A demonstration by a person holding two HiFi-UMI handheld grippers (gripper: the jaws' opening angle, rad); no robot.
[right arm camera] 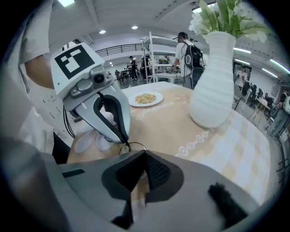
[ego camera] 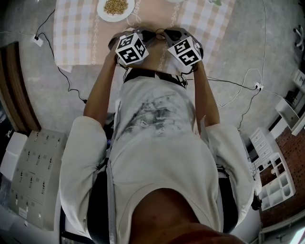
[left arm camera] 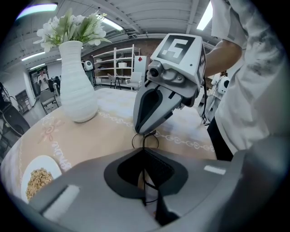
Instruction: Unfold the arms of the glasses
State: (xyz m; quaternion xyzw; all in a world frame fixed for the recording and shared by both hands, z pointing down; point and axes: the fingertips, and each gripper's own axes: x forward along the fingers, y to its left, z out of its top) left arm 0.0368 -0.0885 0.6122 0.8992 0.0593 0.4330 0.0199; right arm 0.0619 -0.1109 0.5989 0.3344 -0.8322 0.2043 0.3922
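Thin black wire glasses [left arm camera: 145, 141] hang just above the beige tablecloth, between the two grippers. In the left gripper view my left gripper [left arm camera: 144, 153] is shut, and a thin wire arm [left arm camera: 147, 183] of the glasses runs down between its jaws. Facing it, my right gripper [left arm camera: 144, 132] is shut on the frame by the round lens rims. The right gripper view shows the same from the other side: my right gripper [right arm camera: 144, 156] is shut, and the left gripper [right arm camera: 123, 142] pinches the wire rim [right arm camera: 133, 147]. In the head view only the marker cubes [ego camera: 132, 47] show clearly.
A white vase of flowers [left arm camera: 78, 81] stands on the table [right arm camera: 235, 149] beyond the grippers. A white plate of grain [ego camera: 114, 8] lies further along. A small white object [right arm camera: 93, 138] lies by the near table edge. Cables [ego camera: 62, 71] trail across the floor.
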